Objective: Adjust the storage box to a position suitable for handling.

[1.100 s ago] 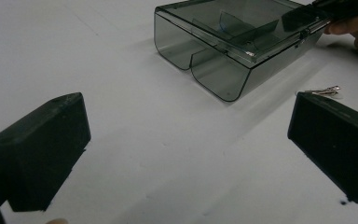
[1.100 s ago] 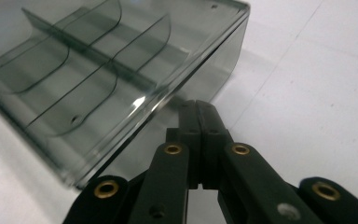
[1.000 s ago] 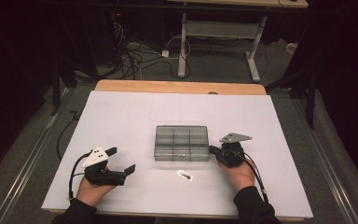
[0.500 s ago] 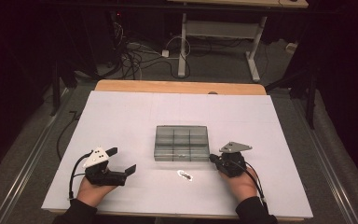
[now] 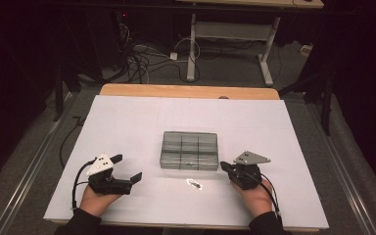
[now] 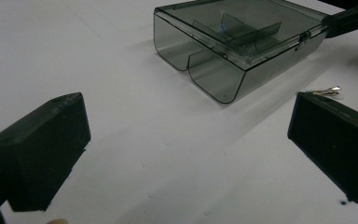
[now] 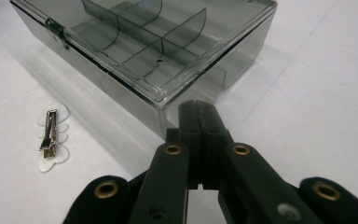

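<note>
A smoky clear plastic compartment box [image 5: 190,151] with its lid down lies mid-table; it also appears in the left gripper view [image 6: 242,42] and the right gripper view [image 7: 158,46]. A small metal hair clip on a pale backing [image 5: 194,184] lies on the table just in front of the box [image 7: 51,133] [image 6: 324,92]. My left gripper [image 5: 127,167] rests at the near left, its jaws wide open and empty [image 6: 186,140]. My right gripper [image 5: 223,167] is shut on nothing, with its tip [image 7: 199,116] close against the box's near right corner.
A white sheet [image 5: 127,122] covers the table, and a wooden edge [image 5: 186,91] shows at the far side. Beyond it are a dark floor, cables [image 5: 142,58] and a desk frame [image 5: 235,34]. Each gripper trails a black cable toward the near edge.
My right gripper has drawn back toward the near edge, from beside the box's right side to its near right corner. The left gripper, the box and the clip have stayed put.
</note>
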`<state>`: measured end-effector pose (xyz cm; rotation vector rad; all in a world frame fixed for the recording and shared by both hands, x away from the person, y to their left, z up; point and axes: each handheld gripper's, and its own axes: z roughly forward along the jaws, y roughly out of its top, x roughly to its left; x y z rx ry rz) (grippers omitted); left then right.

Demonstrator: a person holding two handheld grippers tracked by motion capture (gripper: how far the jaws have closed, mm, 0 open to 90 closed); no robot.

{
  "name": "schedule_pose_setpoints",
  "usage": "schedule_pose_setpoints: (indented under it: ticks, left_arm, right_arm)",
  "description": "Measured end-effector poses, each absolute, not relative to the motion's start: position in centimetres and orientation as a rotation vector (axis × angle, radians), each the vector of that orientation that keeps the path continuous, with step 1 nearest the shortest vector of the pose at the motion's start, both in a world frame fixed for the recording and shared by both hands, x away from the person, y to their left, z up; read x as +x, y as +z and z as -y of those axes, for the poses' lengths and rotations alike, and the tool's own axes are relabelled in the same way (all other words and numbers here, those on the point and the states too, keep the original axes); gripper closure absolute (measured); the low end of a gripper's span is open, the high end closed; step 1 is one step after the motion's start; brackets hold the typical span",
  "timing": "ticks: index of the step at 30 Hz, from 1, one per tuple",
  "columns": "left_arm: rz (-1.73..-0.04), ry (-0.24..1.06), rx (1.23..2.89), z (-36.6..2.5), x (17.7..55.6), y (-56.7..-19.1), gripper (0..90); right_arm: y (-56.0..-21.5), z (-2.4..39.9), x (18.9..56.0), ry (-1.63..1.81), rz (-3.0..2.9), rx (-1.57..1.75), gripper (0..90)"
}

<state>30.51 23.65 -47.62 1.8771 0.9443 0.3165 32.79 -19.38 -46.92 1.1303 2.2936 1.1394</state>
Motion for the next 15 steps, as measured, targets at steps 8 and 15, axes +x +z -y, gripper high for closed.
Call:
schedule_pose_setpoints:
  ticks: [8, 15]
  left_arm:
    - [-0.942, 0.321, 1.88, -23.4, 30.5, -47.7, 0.0]
    - [-0.942, 0.34, 1.874, -23.3, 30.4, -47.6, 0.0]
  right_arm:
    - [-46.9, 20.5, 31.1, 1.208, -2.217, 1.123, 90.0]
    - [-46.8, 21.3, 29.9, 1.239, -2.152, 1.115, 90.0]
